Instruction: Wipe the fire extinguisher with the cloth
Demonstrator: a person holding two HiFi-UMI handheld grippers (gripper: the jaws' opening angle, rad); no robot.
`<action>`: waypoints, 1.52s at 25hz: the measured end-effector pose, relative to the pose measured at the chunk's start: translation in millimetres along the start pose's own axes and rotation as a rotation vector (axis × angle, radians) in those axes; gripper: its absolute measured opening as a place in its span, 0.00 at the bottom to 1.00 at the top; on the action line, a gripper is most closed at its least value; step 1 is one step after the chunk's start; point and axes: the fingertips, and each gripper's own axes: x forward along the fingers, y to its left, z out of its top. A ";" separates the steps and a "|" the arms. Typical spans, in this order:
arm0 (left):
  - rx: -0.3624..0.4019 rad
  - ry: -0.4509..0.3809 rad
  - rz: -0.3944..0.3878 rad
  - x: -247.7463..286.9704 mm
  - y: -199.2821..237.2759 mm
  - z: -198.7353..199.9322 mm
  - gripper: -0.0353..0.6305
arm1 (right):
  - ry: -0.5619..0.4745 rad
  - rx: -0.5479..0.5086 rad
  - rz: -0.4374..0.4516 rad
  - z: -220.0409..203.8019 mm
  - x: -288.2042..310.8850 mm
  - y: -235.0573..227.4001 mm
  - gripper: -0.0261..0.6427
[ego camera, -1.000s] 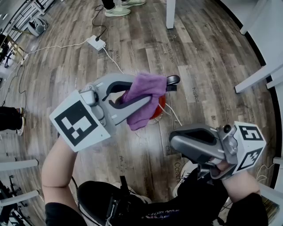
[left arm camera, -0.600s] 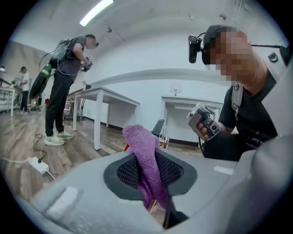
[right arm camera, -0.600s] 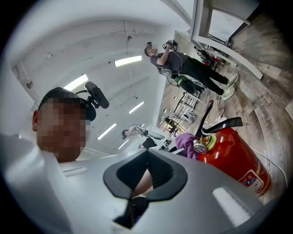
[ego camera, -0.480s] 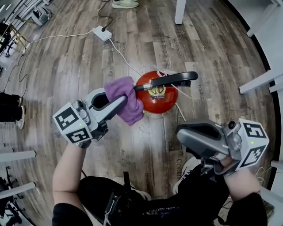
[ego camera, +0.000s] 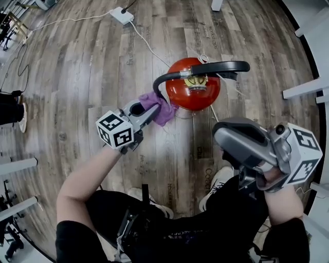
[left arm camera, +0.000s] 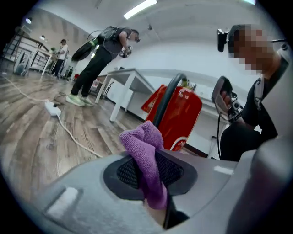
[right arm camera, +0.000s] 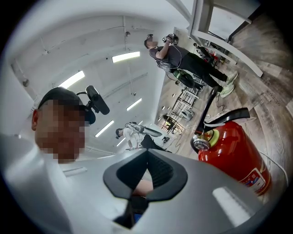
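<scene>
The red cylindrical fire extinguisher stands upright on the grey-brown wood-plank floor, its black curved hose arching over the top. The left gripper is pinching a crumpled purple microfibre cloth, a fold of which sticks up between its jaws in the left gripper view. In the head view the cloth meets the extinguisher's lower left side (contact looks likely). The right gripper hangs near the extinguisher on its other side, apart from it, jaws pressed together on nothing. A white power strip lies well beyond, on the floor.
</scene>
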 end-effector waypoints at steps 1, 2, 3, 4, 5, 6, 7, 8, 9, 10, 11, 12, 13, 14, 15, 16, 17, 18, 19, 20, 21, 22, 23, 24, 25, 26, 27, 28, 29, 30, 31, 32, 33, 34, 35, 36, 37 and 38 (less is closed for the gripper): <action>-0.029 0.041 0.011 9.2 5.4 -19.8 0.16 | 0.002 -0.002 -0.001 0.0 0.2 -1.2 0.04; -0.054 0.086 0.027 18.6 10.9 -39.7 0.16 | 0.002 0.004 -0.004 0.3 0.4 -2.5 0.04; -0.073 0.133 0.048 27.4 16.8 -59.0 0.16 | 0.002 0.013 -0.007 0.8 0.7 -3.5 0.04; -0.090 0.178 0.072 35.0 23.3 -77.3 0.16 | 0.000 0.020 -0.009 1.5 0.8 -4.1 0.04; -0.112 0.220 0.098 40.8 30.2 -94.9 0.16 | -0.002 0.024 -0.008 2.3 1.0 -3.6 0.04; -0.139 0.259 0.124 44.8 37.0 -112.0 0.16 | -0.003 0.024 -0.004 2.7 1.3 -2.0 0.04; -0.167 0.295 0.145 47.5 43.0 -128.2 0.16 | -0.003 0.023 0.000 2.6 1.4 0.3 0.04; -0.187 0.322 0.158 49.5 48.1 -142.1 0.16 | -0.004 0.020 0.003 2.4 0.9 2.5 0.04; -0.203 0.332 0.162 50.9 52.0 -152.4 0.17 | -0.005 0.017 0.005 2.3 0.0 4.0 0.04; -0.215 0.326 0.156 52.0 54.8 -158.6 0.17 | -0.008 0.016 0.005 2.6 -1.3 4.4 0.04; -0.225 0.310 0.145 52.6 56.4 -161.5 0.17 | -0.011 0.017 0.003 3.1 -2.8 4.0 0.04; -0.231 0.297 0.132 52.7 57.2 -162.7 0.17 | -0.013 0.018 0.001 3.4 -4.3 2.9 0.04; -0.235 0.292 0.120 52.5 57.6 -163.3 0.17 | -0.013 0.020 -0.001 3.4 -5.5 1.6 0.04; -0.239 0.295 0.112 52.2 57.9 -163.4 0.17 | -0.013 0.021 -0.003 3.4 -6.3 0.3 0.04; -0.244 0.300 0.106 52.3 58.1 -163.2 0.17 | -0.013 0.023 -0.004 3.5 -6.6 -0.9 0.04; -0.249 0.304 0.102 52.7 58.1 -163.1 0.17 | -0.012 0.024 -0.005 3.6 -6.6 -2.1 0.04; -0.257 0.306 0.100 53.0 57.8 -163.6 0.17 | -0.011 0.024 -0.007 3.3 -6.7 -3.4 0.04; -0.265 0.308 0.098 52.9 57.4 -164.1 0.17 | -0.008 0.026 -0.008 2.6 -6.6 -4.8 0.04; -0.276 0.312 0.097 52.2 57.0 -164.2 0.17 | -0.006 0.028 -0.009 1.8 -6.5 -6.2 0.04; -0.292 0.316 0.094 51.2 56.3 -163.2 0.17 | -0.005 0.030 -0.011 1.3 -6.1 -7.4 0.04; -0.314 0.320 0.087 50.0 54.7 -161.0 0.17 | -0.004 0.033 -0.012 0.9 -5.7 -8.1 0.04; -0.338 0.319 0.072 48.7 51.8 -157.0 0.17 | -0.004 0.035 -0.012 0.8 -5.3 -8.5 0.04; -0.358 0.312 0.049 47.4 48.0 -150.9 0.17 | -0.003 0.036 -0.013 0.7 -5.0 -8.8 0.04; -0.368 0.299 0.023 45.8 43.8 -142.7 0.17 | -0.003 0.038 -0.014 0.9 -4.8 -9.4 0.04; -0.367 0.284 -0.002 44.2 39.7 -133.0 0.17 | -0.003 0.039 -0.015 1.2 -4.7 -10.5 0.04; -0.360 0.270 -0.026 42.5 36.0 -122.6 0.17 | -0.003 0.041 -0.017 1.4 -4.7 -12.4 0.04; -0.350 0.255 -0.046 40.6 32.5 -111.9 0.17 | -0.002 0.043 -0.019 1.3 -4.5 -14.6 0.04; -0.339 0.240 -0.064 38.4 28.9 -101.2 0.17 | -0.001 0.046 -0.021 1.0 -4.1 -16.9 0.04; -0.327 0.226 -0.081 35.9 24.9 -90.3 0.17 | 0.000 0.049 -0.023 0.5 -3.5 -18.6 0.04; -0.313 0.212 -0.098 33.2 20.4 -79.0 0.17 | 0.002 0.053 -0.025 0.0 -2.7 -19.8 0.04; -0.297 0.197 -0.115 30.0 15.4 -66.9 0.17 | 0.004 0.056 -0.027 -0.4 -1.9 -20.3 0.04; -0.279 0.182 -0.133 26.2 9.9 -53.9 0.17 | 0.006 0.059 -0.028 -0.8 -1.0 -20.3 0.04; -0.258 0.168 -0.151 21.7 4.1 -39.9 0.17 | 0.007 0.062 -0.029 -0.9 -0.1 -20.2 0.04; -0.234 0.153 -0.167 16.8 -1.4 -25.3 0.17 | 0.008 0.064 -0.031 -1.1 0.8 -20.8 0.04; -0.208 0.140 -0.181 11.8 -6.8 -10.4 0.17 | 0.009 0.065 -0.032 -1.2 1.4 -22.4 0.04; -0.181 0.128 -0.193 6.4 -12.5 4.8 0.17 | 0.009 0.066 -0.034 -1.4 2.0 -24.8 0.04; -0.151 0.117 -0.204 0.6 -18.5 20.3 0.17 | 0.009 0.067 -0.035 -1.6 2.4 -27.4 0.04; -0.121 0.104 -0.215 -5.2 -25.1 35.7 0.17 | 0.008 0.069 -0.035 -1.7 2.9 -29.5 0.04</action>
